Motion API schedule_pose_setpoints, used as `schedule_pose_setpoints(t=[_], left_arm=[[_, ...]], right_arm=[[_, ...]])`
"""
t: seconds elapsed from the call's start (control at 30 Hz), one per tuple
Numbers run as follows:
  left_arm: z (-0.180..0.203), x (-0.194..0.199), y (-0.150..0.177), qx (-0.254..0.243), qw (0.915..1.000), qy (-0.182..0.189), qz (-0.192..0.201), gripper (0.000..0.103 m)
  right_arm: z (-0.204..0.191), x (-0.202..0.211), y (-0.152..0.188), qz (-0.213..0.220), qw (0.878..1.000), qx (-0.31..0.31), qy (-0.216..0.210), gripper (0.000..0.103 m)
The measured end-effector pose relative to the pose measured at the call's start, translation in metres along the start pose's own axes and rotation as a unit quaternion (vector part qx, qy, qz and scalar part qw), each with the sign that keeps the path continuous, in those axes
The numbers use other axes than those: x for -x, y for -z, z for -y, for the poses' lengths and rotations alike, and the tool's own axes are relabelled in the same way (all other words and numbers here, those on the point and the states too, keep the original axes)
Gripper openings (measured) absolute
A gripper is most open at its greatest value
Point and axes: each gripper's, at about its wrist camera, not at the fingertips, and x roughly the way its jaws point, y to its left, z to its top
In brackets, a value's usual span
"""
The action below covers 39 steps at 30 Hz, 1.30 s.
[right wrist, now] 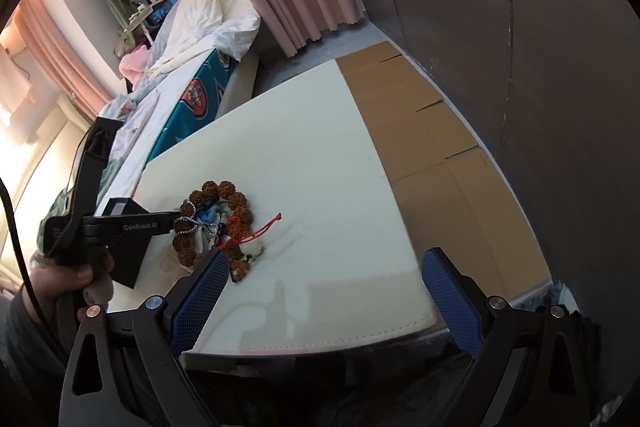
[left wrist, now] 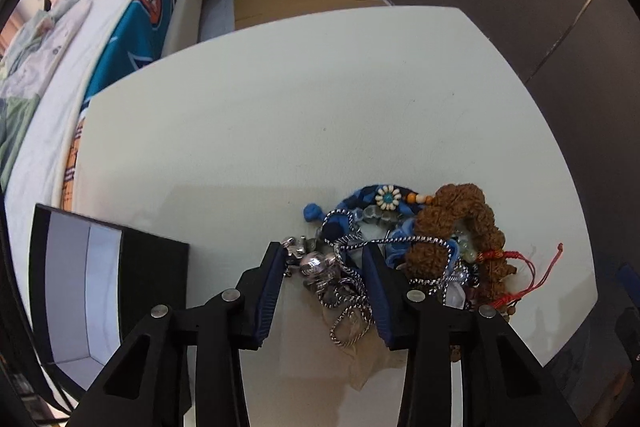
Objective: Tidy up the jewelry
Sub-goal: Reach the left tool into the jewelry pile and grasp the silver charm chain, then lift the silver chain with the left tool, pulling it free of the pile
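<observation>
**Left hand-held gripper set over the jewelry heap, right one held wide apart**

A tangled jewelry pile (left wrist: 404,247) lies on the pale tabletop (left wrist: 300,99), and everything else is placed here relative to it. In the pile, a brown seed-bead bracelet (left wrist: 460,223) arches over its right part, a silver chain (left wrist: 352,283) loops through the near part, a blue fabric piece with a white flower ornament (left wrist: 387,197) sits along its far edge, and a red cord (left wrist: 532,275) trails off to its right.

The left hand-held gripper (left wrist: 326,253) is released, its blue-padded fingers (left wrist: 268,291) spread either side of the chain and silver pieces at the near left of the pile; I cannot tell whether the pads touch any of them.

Left of the pile stands a black box (left wrist: 154,279) with a white interior.

The right hand-held gripper (right wrist: 326,259) is also released, jaws wide, hovering at the near side of the pile, its left pad (right wrist: 198,301) just beside the brown beads.
</observation>
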Motion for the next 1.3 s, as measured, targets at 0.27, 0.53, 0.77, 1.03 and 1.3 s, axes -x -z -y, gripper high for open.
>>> schedule_pose_setpoints(t=[0.27,0.53,0.77,1.03,1.3], left_arm=[[0.0,0.0,0.003,-0.001,0.9995,0.032,0.006,0.016],[-0.01,0.036,0.01,-0.002,0.9968,0.07,0.038,0.014],[-0.022,0.063,0.01,0.002,0.9948,0.087,0.052,0.015],[-0.032,0.057,0.024,0.0,0.9946,0.101,0.025,0.015],[-0.034,0.074,0.04,-0.025,0.9888,0.145,0.025,0.015]], right_arm=[[-0.005,0.003,0.0,0.003,1.0,0.006,-0.006,0.098],[-0.02,0.002,-0.004,0.002,1.0,0.017,-0.017,0.098],[-0.038,-0.003,-0.009,-0.004,0.999,0.03,-0.03,0.098],[-0.048,-0.006,-0.005,-0.01,0.999,0.04,-0.034,0.097],[-0.047,-0.007,-0.002,-0.016,0.998,0.04,-0.036,0.098]])
